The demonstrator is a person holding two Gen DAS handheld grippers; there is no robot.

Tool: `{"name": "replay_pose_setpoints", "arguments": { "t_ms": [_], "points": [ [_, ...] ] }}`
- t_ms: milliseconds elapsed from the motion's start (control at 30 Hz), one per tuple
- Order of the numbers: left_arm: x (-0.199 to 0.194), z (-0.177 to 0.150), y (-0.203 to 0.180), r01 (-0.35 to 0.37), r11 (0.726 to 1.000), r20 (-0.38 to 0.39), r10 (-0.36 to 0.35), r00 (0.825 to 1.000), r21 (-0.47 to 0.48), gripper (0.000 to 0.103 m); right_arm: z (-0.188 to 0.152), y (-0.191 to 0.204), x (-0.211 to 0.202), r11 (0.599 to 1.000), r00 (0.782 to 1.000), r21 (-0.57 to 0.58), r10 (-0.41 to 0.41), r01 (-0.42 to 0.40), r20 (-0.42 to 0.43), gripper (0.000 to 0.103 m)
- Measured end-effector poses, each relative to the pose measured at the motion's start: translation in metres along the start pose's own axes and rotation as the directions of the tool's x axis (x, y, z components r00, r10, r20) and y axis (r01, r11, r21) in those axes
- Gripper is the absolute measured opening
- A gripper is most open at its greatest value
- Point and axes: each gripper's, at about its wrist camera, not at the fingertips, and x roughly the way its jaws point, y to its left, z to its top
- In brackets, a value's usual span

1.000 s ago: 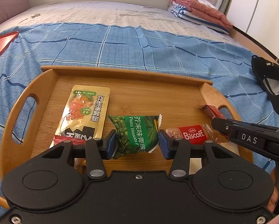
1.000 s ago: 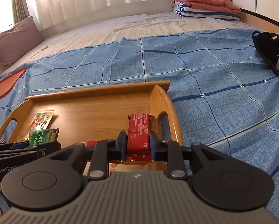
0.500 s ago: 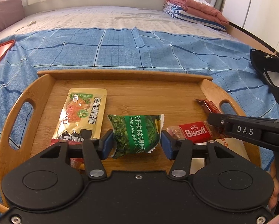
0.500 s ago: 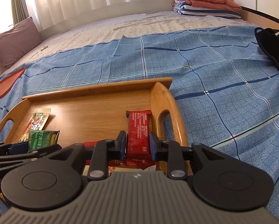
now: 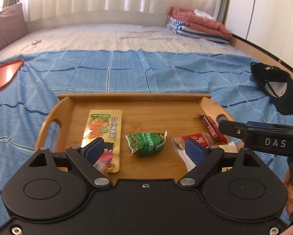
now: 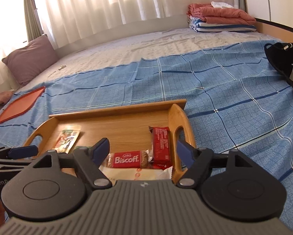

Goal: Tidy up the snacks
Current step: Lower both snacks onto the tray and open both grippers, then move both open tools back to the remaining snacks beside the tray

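A wooden tray (image 5: 138,98) (image 6: 117,110) with handle cutouts lies on the blue bedspread. On it rest a yellow pouch (image 5: 104,129) (image 6: 67,140), a green wasabi-pea packet (image 5: 146,141), a red Biscoff packet (image 5: 195,140) (image 6: 126,159), a red bar (image 5: 212,128) (image 6: 161,146) by the right handle, and a white wrapper (image 6: 138,174). My left gripper (image 5: 144,149) hangs above the green packet, jaws opening, touching nothing. My right gripper (image 6: 143,150) hovers over the Biscoff packet and red bar, jaws opening, pads clear of both.
A black cap (image 5: 276,88) (image 6: 283,58) lies on the bedspread at the right. An orange lid (image 5: 3,74) (image 6: 19,104) sits far left. Folded blankets (image 5: 197,26) are stacked at the back right, a mauve pillow (image 6: 28,58) at the back left.
Both grippers widened and pulled up and back from the tray. The left let go of the green packet; the right let go of the red bar, which now lies flat.
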Motion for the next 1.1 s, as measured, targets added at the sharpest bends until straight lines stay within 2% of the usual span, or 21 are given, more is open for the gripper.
{"name": "replay_pose_setpoints", "arguments": {
  "t_ms": [133, 267, 467, 600, 767, 1100],
  "points": [
    [-0.032, -0.014, 0.006, 0.003, 1.000, 0.029, -0.004, 1.000, 0.017, 0.090, -0.011, 0.012, -0.029, 0.998, 0.999, -0.061, 0.028, -0.026, 0.022, 0.088],
    [-0.063, -0.032, 0.007, -0.038, 0.998, 0.080, 0.034, 0.996, 0.049, 0.091, -0.027, 0.025, -0.055, 0.990, 0.998, -0.133, 0.051, -0.045, 0.048, 0.089],
    [-0.102, -0.060, 0.007, -0.015, 0.999, 0.130, 0.010, 0.991, 0.041, 0.091, -0.053, 0.037, -0.086, 0.982, 0.994, -0.172, 0.089, -0.077, 0.068, 0.091],
    [-0.125, -0.081, 0.003, -0.013, 0.998, 0.165, 0.001, 0.986, 0.069, 0.092, -0.072, 0.046, -0.105, 0.971, 0.992, -0.231, 0.088, -0.065, 0.091, 0.093],
    [-0.144, -0.104, 0.001, -0.029, 0.992, 0.190, 0.006, 0.982, 0.121, 0.094, -0.095, 0.055, -0.122, 0.955, 0.990, -0.292, 0.087, -0.051, 0.111, 0.098],
    [-0.153, -0.141, 0.017, -0.026, 0.993, 0.171, 0.006, 0.985, 0.116, 0.094, -0.133, 0.062, -0.127, 0.951, 0.995, -0.303, 0.082, -0.060, 0.063, 0.100]
  ]
}}
